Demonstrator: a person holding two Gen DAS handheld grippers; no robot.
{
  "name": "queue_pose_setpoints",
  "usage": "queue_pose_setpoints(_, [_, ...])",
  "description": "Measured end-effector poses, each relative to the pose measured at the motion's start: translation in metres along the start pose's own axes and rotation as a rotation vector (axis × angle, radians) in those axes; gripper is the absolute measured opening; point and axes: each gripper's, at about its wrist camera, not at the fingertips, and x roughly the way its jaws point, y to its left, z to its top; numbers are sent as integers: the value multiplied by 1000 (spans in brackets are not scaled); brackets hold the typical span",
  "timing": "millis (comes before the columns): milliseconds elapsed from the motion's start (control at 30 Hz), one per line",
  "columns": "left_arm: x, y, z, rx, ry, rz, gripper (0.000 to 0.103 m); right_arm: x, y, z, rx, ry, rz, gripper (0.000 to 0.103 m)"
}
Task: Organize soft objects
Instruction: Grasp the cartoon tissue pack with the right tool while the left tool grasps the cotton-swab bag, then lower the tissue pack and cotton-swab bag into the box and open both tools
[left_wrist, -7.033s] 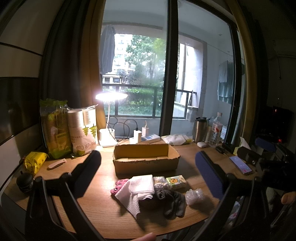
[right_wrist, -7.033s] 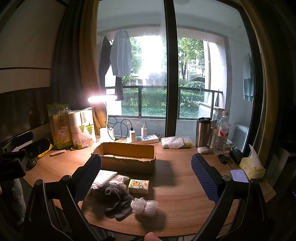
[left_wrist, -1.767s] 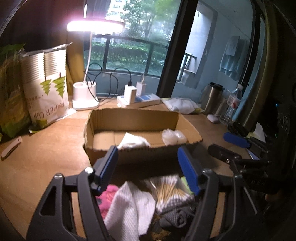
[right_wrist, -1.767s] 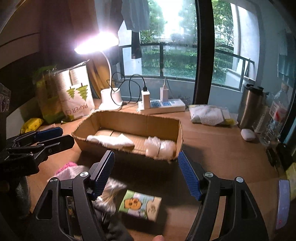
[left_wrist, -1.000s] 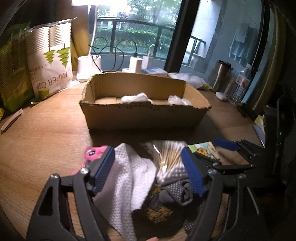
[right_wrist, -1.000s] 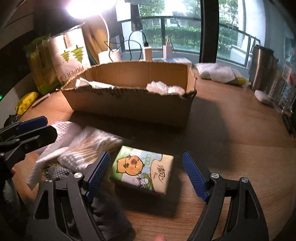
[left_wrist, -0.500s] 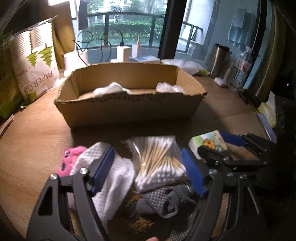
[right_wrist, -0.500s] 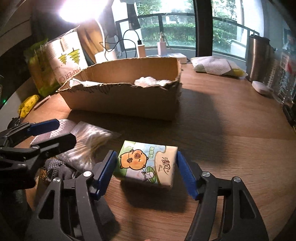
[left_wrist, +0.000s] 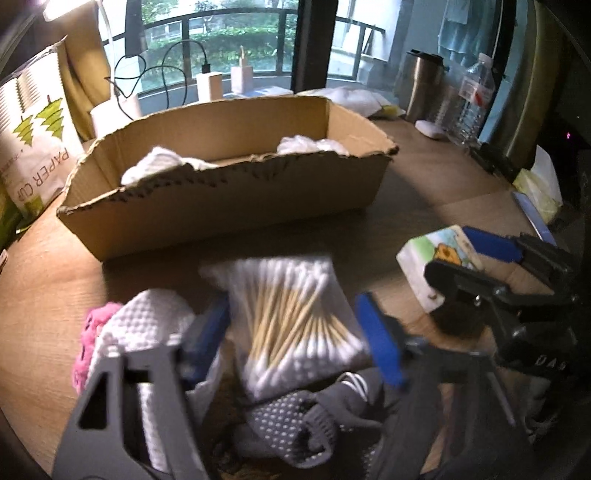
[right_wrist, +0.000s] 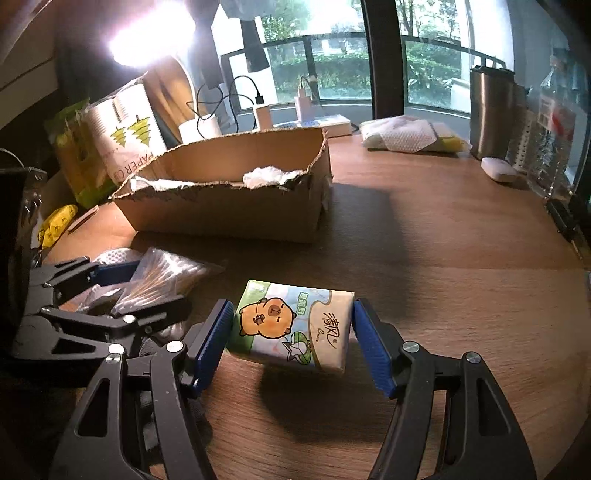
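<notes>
Cardboard is my landmark: the open cardboard box stands on the wooden table, and everything soft is headed for it. My right gripper has its jaws closed in on the tissue pack, one blue pad at each short end, so the pack sits square between them, nearer to me than the box. It looks slightly raised off the table, though I cannot be certain it has left the wood.

My left gripper straddles the bag of cotton swabs, also on my side of the box. Its jaws are part-open with the pads against or just beside the bag's two edges; whether they truly pinch it I cannot tell through the blur. I judge both grips are taken across the width so each packet can be lifted over the box's torn front wall without spilling.

Inside the box I count two things: one white cloth towards its left end and one crumpled clear plastic wrap towards its right. In front of the box I count five: the one tissue pack, the one swab bag, one white waffle towel, one pink knitted item and a grey dotted sock bundle, whose number I cannot make out.
</notes>
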Motion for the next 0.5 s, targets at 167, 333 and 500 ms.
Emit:
queue_pose_setpoints(167, [-7, 1, 1, 9, -12, -34, 45, -9, 4, 9, -14, -26, -10, 70])
queue_pose_setpoints(333, [-30, 2, 8, 4, -70, -69, 45, -19, 11, 21, -32, -57, -24, 70])
queue_pose_setpoints(500, [-53, 10, 18, -9, -127, -84, 45, -28, 20, 35, -48, -86, -33, 70])
